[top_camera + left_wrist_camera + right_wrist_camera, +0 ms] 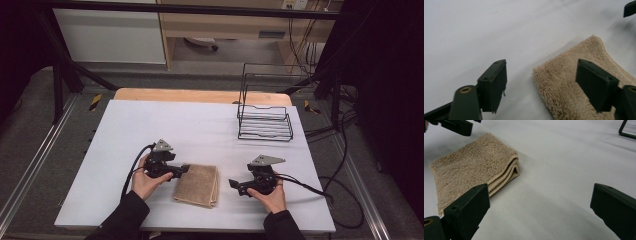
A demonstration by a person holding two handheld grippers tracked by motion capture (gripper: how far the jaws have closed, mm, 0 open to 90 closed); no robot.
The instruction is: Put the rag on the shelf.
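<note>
A folded tan towel (pixel 197 185) lies flat on the white table near the front edge. My left gripper (pixel 183 170) is at the towel's left far corner, open, with its jaws straddling that corner just above the table; the towel (pixel 576 85) sits under the right jaw. My right gripper (pixel 235 186) rests to the right of the towel, open and empty, pointing at the towel's folded edge (pixel 506 176) a short way off. In the right gripper view the left gripper (pixel 455 126) shows beyond the towel's far corner.
A black wire rack (pixel 265 107) stands at the back right of the table (pixel 165 120). A black cable (pixel 134 167) trails from the left gripper and another (pixel 305 187) from the right. A person's hands hold both grippers at the front.
</note>
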